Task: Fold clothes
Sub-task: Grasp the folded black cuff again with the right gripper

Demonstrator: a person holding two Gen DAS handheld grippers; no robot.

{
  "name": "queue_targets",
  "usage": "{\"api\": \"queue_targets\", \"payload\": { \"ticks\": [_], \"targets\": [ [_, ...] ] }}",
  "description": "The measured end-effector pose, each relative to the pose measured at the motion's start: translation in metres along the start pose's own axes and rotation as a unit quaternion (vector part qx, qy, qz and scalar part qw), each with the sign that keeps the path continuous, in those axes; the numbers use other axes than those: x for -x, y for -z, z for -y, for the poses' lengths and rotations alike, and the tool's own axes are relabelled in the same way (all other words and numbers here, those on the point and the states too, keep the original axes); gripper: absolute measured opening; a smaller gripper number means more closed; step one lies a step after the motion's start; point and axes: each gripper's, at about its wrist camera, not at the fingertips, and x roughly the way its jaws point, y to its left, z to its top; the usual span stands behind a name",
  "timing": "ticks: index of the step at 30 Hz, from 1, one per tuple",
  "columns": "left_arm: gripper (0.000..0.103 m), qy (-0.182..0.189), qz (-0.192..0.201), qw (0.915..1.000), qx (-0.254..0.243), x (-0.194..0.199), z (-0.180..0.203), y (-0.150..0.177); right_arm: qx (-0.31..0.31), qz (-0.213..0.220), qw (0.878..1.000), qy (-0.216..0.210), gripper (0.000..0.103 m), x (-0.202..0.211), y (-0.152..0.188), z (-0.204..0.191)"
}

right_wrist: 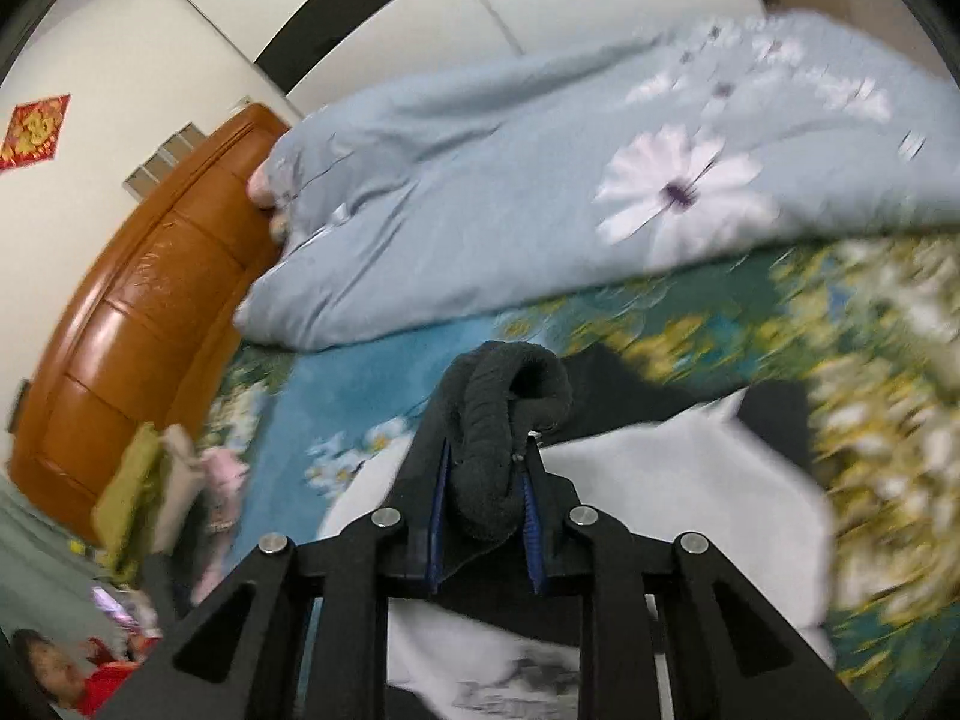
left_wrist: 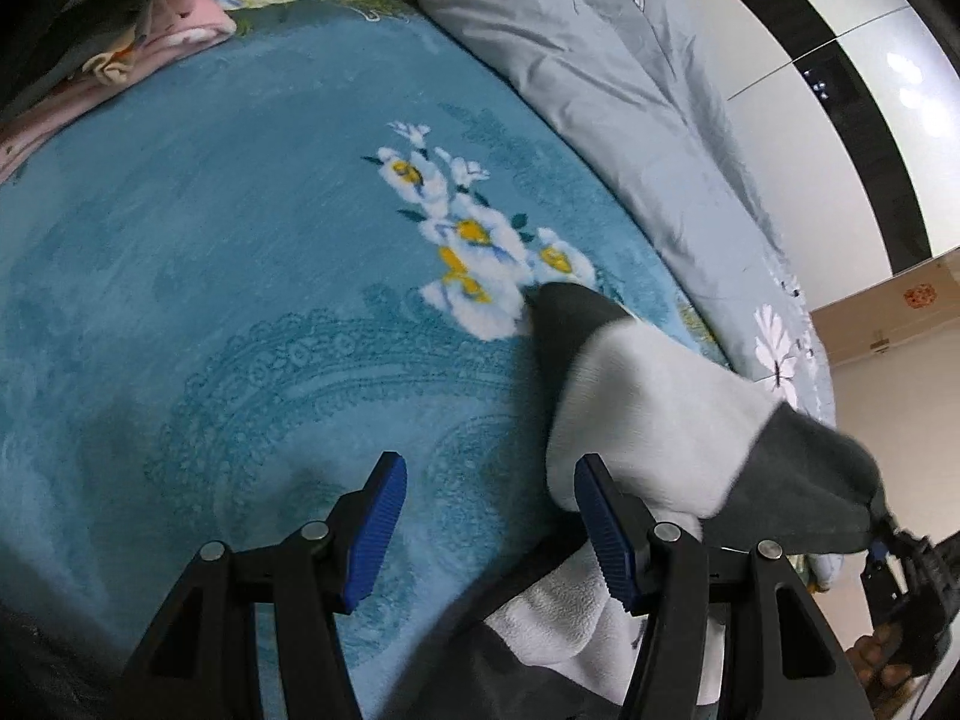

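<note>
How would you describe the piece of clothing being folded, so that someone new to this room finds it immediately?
Start at the bed, covered by a teal fleece blanket with white and yellow flowers, with a pale blue quilt heaped along its far side. On the teal blanket lies the garment, fluffy, white with dark grey parts, its dark cuff pinched in the right gripper. Nothing else there is white and grey.

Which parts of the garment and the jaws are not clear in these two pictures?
- Left wrist view: the garment runs under the gripper frame and off the bottom edge, so its full shape is hidden.
- Left wrist view: the right gripper is small at the edge.
- Right wrist view: motion blur smears the floral blanket.
</note>
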Motion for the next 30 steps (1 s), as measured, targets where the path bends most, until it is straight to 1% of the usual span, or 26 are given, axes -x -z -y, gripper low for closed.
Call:
{"api": "queue_targets", "payload": {
  "ticks": [2,4,7,10,13,16,18,21,24,27,30],
  "targets": [
    [0.063,-0.001,-0.007,1.0,0.001,-0.003,0.0,0.001,-0.001,0.006,0.999,0.035,0.022,0.007,-0.001,0.018],
    [0.063,0.0,-0.016,0.9999,-0.003,-0.006,0.002,0.002,-0.023,-0.012,0.997,0.075,0.022,-0.001,0.009,0.046],
    [0.062,0.006,-0.031,0.9994,-0.015,-0.009,0.007,0.005,-0.053,-0.043,0.992,0.105,0.022,-0.019,0.027,0.077],
    [0.062,0.013,-0.049,0.9983,-0.03,-0.014,0.013,0.009,-0.077,-0.057,0.989,0.113,0.022,-0.032,0.037,0.091],
    [0.062,0.028,-0.064,0.9959,-0.058,-0.017,0.025,0.015,-0.094,-0.07,0.986,0.12,0.022,-0.043,0.044,0.1],
    [0.063,0.041,-0.077,0.9923,-0.088,-0.021,0.04,0.022,-0.095,-0.079,0.985,0.122,0.022,-0.045,0.047,0.102],
    [0.063,0.044,-0.09,0.9881,-0.116,-0.026,0.054,0.029,-0.092,-0.083,0.985,0.123,0.022,-0.045,0.049,0.101],
    [0.063,0.032,-0.096,0.9808,-0.167,-0.033,0.075,0.04,-0.087,-0.084,0.985,0.123,0.023,-0.042,0.05,0.096],
    [0.063,0.015,-0.092,0.9771,-0.191,-0.039,0.085,0.042,-0.082,-0.085,0.985,0.123,0.023,-0.039,0.05,0.092],
    [0.063,-0.041,-0.068,0.9808,-0.178,-0.046,0.075,0.036,-0.082,-0.088,0.985,0.124,0.023,-0.039,0.051,0.091],
    [0.064,-0.099,-0.066,0.9835,-0.136,-0.054,0.043,0.028,-0.082,-0.095,0.984,0.125,0.023,-0.042,0.053,0.093]
  ]
}}
